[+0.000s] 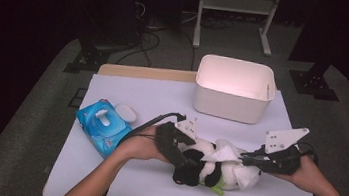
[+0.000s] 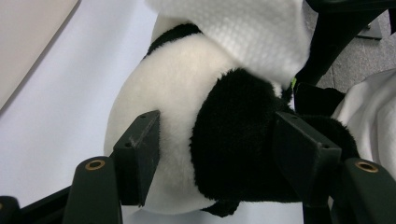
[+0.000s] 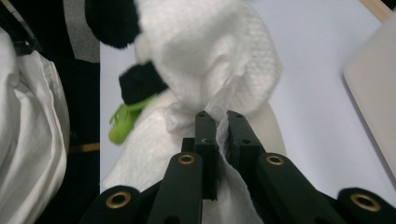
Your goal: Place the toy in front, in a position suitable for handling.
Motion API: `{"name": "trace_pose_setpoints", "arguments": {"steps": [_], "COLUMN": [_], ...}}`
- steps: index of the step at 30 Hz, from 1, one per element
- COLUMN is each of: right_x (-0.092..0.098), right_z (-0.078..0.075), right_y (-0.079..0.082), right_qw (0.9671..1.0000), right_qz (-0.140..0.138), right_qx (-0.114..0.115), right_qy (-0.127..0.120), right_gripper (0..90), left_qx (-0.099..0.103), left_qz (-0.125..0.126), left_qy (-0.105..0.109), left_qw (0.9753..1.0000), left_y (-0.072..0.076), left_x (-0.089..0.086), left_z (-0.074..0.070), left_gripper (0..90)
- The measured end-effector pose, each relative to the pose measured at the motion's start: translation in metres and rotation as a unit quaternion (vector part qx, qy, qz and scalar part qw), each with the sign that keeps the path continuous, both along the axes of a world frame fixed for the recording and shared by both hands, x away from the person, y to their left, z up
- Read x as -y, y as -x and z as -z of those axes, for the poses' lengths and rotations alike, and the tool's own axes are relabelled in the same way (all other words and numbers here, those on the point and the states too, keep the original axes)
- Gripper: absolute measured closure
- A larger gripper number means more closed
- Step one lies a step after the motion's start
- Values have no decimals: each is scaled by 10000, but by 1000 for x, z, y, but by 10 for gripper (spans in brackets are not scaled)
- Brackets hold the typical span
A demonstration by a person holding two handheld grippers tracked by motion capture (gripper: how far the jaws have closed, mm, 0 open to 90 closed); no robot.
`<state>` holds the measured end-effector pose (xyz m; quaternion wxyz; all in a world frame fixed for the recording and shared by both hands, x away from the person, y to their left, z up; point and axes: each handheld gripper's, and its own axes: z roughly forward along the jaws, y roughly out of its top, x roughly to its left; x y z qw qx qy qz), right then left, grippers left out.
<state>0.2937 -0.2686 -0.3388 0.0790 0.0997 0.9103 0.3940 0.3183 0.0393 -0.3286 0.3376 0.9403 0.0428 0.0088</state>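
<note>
- Wipes pack (image 1: pixel 102 125), lid open, left of centre; untouched.
- Left gripper (image 1: pixel 181 155) clenched on panda (image 1: pixel 201 168), near edge, centre.
- Right gripper (image 1: pixel 246 160) pinching wipe (image 1: pixel 223 154) draped over panda.
- Bin (image 1: pixel 233 89) far right.
- Risk: thin wipe tearing or slipping out if tugged hard; panda twisting loose.

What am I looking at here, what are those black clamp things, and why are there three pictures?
A person holds two hand-held clamps, called grippers. One picture looks down from above the table; the other two come from cameras riding on each gripper. The left gripper squeezes a black-and-white plush panda. The right gripper pinches a white textured wipe draped over the panda. On the pale table also sit a blue wet-wipe pack with its lid open and a white plastic bin.
</note>
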Motion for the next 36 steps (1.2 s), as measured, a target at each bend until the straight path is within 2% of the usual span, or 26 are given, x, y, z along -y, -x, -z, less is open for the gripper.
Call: {"name": "trace_pose_setpoints", "arguments": {"steps": [2,4,5,6,7,8,11,12,15,23,26,33,36], "right_x": [5,22,22,30,30,37,40,37,33,7,-9,-32,-44], "right_z": [1,9,9,13,13,17,18,16,13,-4,-10,-15,-15], "right_y": [1,4,4,4,4,5,6,6,6,2,2,-2,-4], "right_qw": [10000,9996,9996,9992,9992,9986,9984,9986,9989,9996,9990,9986,9982], "right_qz": [51,274,274,378,378,494,525,504,442,114,-76,-317,-424], "right_qx": [-3,-95,-95,-118,-118,-163,-191,-119,-61,123,228,242,225], "right_qy": [-7,-10,-10,-12,-12,66,60,126,126,222,372,357,362], "right_gripper": [837,837,837,837,837,837,836,836,836,830,820,807,763], "left_qx": [-6,-16,-20,-17,-17,-18,-23,-1,-5,-26,-15,-10,-1], "left_qz": [-16,-38,-41,-34,-34,-21,-10,6,7,-7,-7,-4,5], "left_qy": [14,37,40,35,35,24,26,-3,-10,-12,-16,-10,-12], "left_qw": [10000,10000,10000,10000,10000,10000,10000,10000,10000,10000,10000,10000,10000], "left_y": [0,0,-1,-1,-1,-1,0,0,0,-1,-1,-1,0], "left_x": [0,-1,-1,-1,-1,0,1,2,2,2,2,2,2], "left_z": [0,1,1,1,1,1,1,1,0,0,1,1,0], "left_gripper": [338,338,338,338,338,338,338,338,338,338,337,337,337]}}
